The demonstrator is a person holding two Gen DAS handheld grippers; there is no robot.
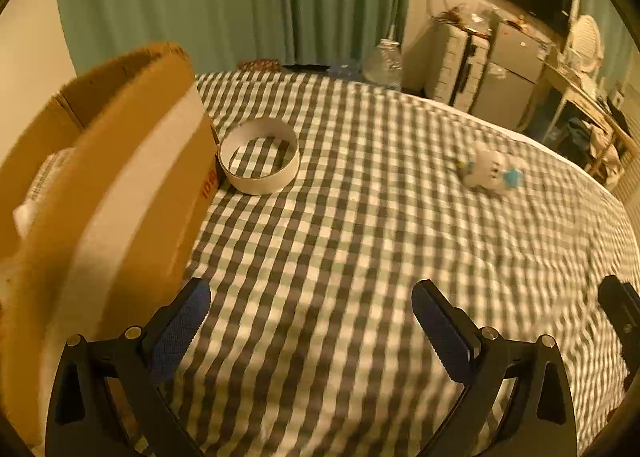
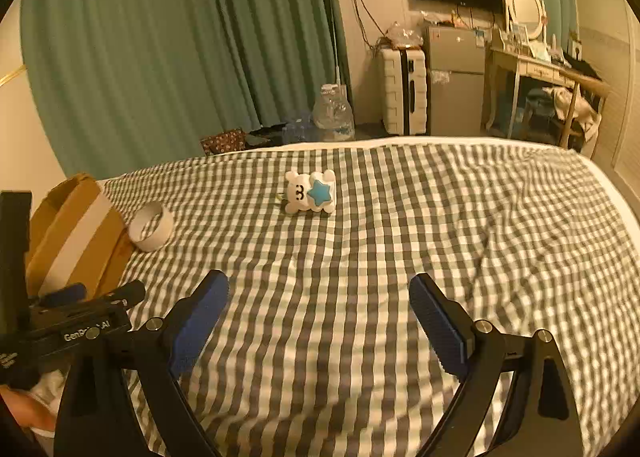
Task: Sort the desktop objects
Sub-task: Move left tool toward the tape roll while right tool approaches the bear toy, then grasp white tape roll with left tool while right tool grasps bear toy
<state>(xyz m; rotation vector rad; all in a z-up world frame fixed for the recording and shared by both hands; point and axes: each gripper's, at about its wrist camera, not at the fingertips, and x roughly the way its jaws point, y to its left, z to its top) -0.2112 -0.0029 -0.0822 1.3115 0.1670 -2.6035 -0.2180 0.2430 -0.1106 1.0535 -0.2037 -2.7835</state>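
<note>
Ahead, toward bed's (image 2: 440,217) far edge: bear toy (image 2: 310,193) lying crosswise, nearer right gripper (image 2: 318,321) than left gripper (image 1: 310,325); both wide open, empty.

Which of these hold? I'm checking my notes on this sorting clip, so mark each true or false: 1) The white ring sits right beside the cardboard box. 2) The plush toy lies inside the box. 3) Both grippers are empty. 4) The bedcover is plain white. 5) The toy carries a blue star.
1) True: the white ring lies on the checked cover beside the cardboard box.
2) False: the plush toy lies out on the cover, well apart from the box.
3) True: the left gripper and right gripper stand open with nothing between their fingers.
4) False: the cover is grey-and-white checked.
5) True.
</note>
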